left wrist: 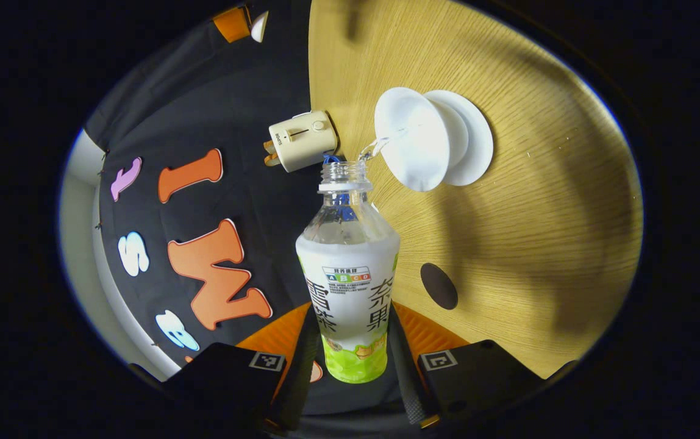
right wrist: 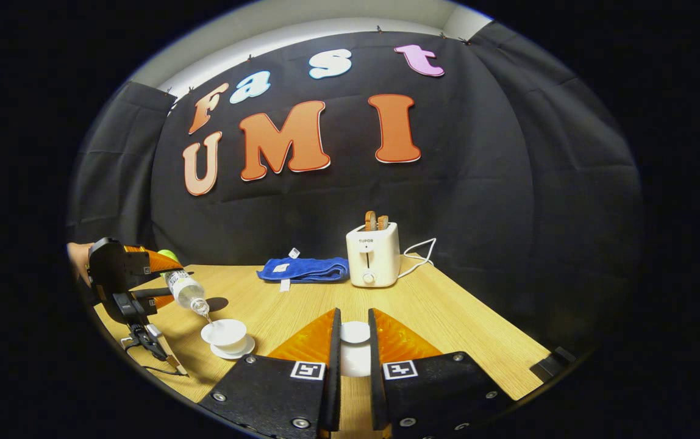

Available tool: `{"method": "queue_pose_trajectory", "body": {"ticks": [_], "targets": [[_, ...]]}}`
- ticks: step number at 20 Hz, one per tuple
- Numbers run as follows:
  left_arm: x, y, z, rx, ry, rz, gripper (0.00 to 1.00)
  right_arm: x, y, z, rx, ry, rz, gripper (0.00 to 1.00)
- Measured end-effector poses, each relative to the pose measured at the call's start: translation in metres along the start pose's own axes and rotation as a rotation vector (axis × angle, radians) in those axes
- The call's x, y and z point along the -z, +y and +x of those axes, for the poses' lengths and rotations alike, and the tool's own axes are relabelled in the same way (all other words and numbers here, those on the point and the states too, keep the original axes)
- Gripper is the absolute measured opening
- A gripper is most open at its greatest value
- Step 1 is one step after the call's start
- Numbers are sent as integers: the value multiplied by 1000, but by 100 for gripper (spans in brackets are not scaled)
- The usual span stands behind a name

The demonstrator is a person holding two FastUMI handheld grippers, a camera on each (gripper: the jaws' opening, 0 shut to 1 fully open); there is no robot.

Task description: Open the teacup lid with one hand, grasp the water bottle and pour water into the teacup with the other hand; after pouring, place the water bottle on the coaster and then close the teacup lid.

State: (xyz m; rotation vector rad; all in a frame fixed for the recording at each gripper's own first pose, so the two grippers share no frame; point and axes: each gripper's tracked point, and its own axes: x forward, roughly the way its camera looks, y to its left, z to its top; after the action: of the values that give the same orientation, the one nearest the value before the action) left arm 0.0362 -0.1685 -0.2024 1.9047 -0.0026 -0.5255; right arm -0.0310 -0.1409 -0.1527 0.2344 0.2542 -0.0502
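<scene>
White teacup lid [right wrist: 355, 341] sits clamped in our right gripper [right wrist: 355, 356]; our left gripper [left wrist: 350, 360] clamps the water bottle [left wrist: 348, 274], neck tilted down over the teacup [left wrist: 414, 140], water streaming.

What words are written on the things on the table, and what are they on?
"SUPOR": on the front of the cream-white toaster.
Clear plastic water bottle: its white and green label has print, which I leave unread; its finest lines are too small anyway.
Folded blue cloth: its white tags are too small to read.
White teacup and white teacup lid: no writing seen.
</scene>
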Motion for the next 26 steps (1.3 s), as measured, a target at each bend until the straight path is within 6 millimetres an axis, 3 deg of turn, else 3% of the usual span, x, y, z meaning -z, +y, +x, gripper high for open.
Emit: {"method": "queue_pose_trajectory", "body": {"ticks": [1,3,4,15,26], "targets": [[1,2,0,-9,1,10,69,0,-1,0,1,-1,1,20],[0,7,0,-35,5,39,69,3,0,0,-5,5,0,20],[0,8,1,-38,2,49,63,5,-1,0,-2,8,-1,20],[8,32,6,-114,14,186,64,8,0,-2,-4,12,-15,20],[2,40,-5,-167,39,319,64,6,13,-4,-31,9,-39,20]]}}
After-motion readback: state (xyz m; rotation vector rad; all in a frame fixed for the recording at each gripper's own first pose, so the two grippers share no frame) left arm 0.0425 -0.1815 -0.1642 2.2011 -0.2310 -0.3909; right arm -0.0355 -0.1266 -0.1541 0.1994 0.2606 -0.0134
